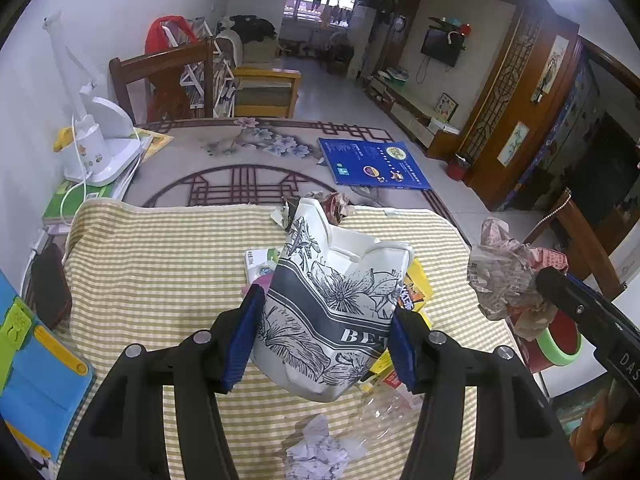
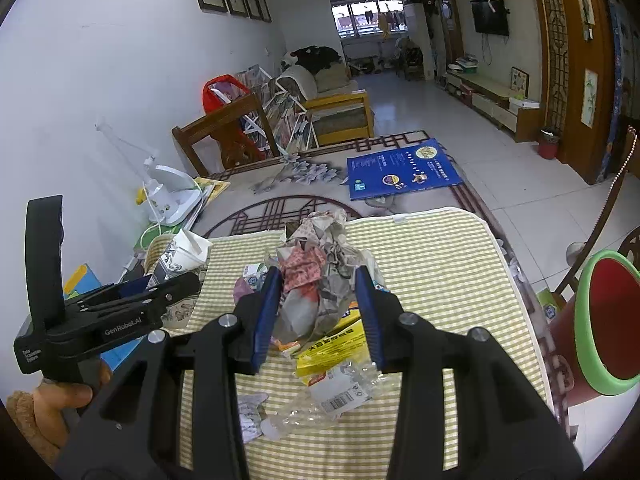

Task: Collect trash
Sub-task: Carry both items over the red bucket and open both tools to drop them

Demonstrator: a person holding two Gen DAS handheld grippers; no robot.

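Both hands loaded, bin off to the right

Our left gripper [image 1: 324, 336] is clamped on the flower-print paper cup [image 1: 332, 300], and the right gripper [image 2: 318, 312] pinches a crumpled newspaper wad [image 2: 316, 276] above the checked cloth [image 2: 432, 264]. The red bin [image 2: 608, 320] sits at about 3 o'clock from the right tongs, mouth tilted our way, so we reckon the right hand is nearer and dumps first. More wrappers [image 2: 332, 344] are lying underneath.

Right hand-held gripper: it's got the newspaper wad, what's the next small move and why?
Probably carry the crumpled newspaper wad rightward to the red bin with the green rim and release. The right hand-held gripper is already shut on the wad, held above the checked cloth, and the bin's mouth is open beside the table.
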